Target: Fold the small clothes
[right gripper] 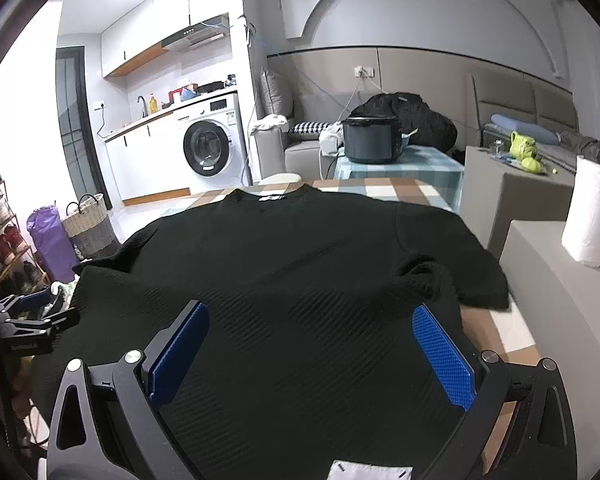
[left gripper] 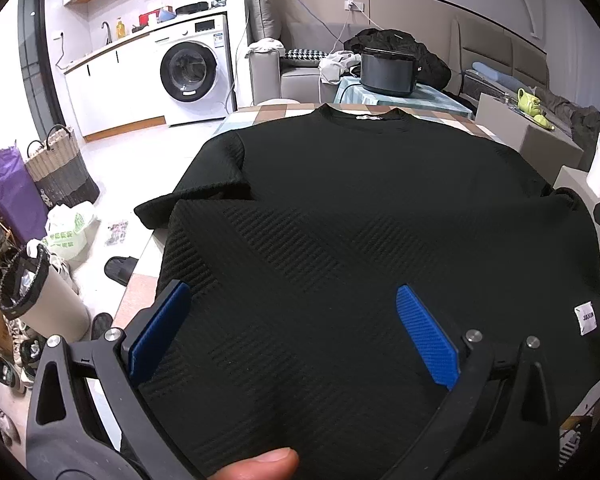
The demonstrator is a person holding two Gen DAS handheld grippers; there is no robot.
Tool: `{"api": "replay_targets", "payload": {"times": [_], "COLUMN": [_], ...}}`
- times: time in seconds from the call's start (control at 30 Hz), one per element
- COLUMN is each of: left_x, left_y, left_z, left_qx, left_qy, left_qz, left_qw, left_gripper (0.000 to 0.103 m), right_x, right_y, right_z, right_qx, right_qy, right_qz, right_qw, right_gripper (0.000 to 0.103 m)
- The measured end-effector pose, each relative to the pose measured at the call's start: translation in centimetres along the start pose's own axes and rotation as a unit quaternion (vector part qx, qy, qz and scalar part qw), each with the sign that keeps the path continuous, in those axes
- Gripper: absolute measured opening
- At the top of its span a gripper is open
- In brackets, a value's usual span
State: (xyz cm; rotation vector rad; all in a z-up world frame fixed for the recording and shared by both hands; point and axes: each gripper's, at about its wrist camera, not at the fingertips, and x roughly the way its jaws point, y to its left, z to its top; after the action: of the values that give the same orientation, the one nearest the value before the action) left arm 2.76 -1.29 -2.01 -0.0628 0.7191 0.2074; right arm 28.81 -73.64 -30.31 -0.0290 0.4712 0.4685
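**A:** Black ribbed-knit short-sleeved top (left gripper: 340,208), that's our garment. It lies spread flat on the chequered tablecloth (right gripper: 380,190), filling the middle of both views, neckline with its small white label toward the top of the frame, hem toward the bottom.

**B:** How will it handle, do you reckon?

**A:** Soft and limp, I'd judge, though the knit looks thick, so it has a bit of body. The raised diagonal ribs should give the pads good bite; slipping seems unlikely. It won't hold a crease stiffly, so it wants smoothing as it folds.

**B:** Where to take hold?

**A:** At the edges. In the left wrist view the sleeve (left gripper: 204,196) at middle left hangs partly over the table edge, and the side seam runs below it. In the right wrist view the other sleeve (right gripper: 452,280) is bunched at middle right. Sleeve ends or hem corners are my pick.

**B:** And the grippers?

**A:** The left gripper (left gripper: 294,334) has its blue textured pads spread wide over the lower cloth, gripping nothing; a thumb (left gripper: 260,466) shows at the bottom edge. The right gripper (right gripper: 310,354) is likewise spread wide and empty above the hem.

**B:** Around it?

**A:** A white washing machine (left gripper: 192,68) upper left, a dark round cooker pot (right gripper: 372,140) on a teal-clothed table beyond, a white paper-towel roll (right gripper: 588,216) at right.
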Motion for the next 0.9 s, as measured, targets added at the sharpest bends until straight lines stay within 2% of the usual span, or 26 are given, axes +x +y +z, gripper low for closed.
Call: {"api": "replay_targets", "payload": {"times": [0.27,0.43,0.57,0.73,0.83,0.9], "left_x": [0.4,1.1,1.6,2.5,3.3,3.9], "left_y": [1.2,2.9,4.6,6.3,7.2,7.7], "left_z": [0.6,1.8,3.2,5.1,6.0,6.5], "left_qx": [-0.017,-0.047,-0.065,-0.073,-0.079,-0.083], "left_qy": [-0.008,-0.022,-0.041,-0.051,-0.047,-0.040], "left_qz": [-0.022,-0.047,-0.045,-0.030,-0.029,-0.032], "left_qw": [0.9996,0.9976,0.9960,0.9956,0.9954,0.9953], "left_gripper": [0.102,0.102,0.102,0.102,0.102,0.102], "right_x": [1.5,2.5,3.2,3.2,3.3,3.4], "right_y": [-0.6,-1.7,-3.6,-6.9,-9.9,-12.2], "right_z": [0.3,0.9,1.6,2.6,2.9,3.0], "right_qx": [0.009,0.029,0.072,0.140,0.195,0.235], "right_qy": [0.024,0.037,0.056,0.050,0.054,0.058], "right_qz": [-0.016,-0.028,-0.031,-0.050,-0.058,-0.065], "right_qw": [1.000,0.999,0.995,0.988,0.978,0.968], "right_gripper": [0.103,0.103,0.103,0.103,0.102,0.096]}}
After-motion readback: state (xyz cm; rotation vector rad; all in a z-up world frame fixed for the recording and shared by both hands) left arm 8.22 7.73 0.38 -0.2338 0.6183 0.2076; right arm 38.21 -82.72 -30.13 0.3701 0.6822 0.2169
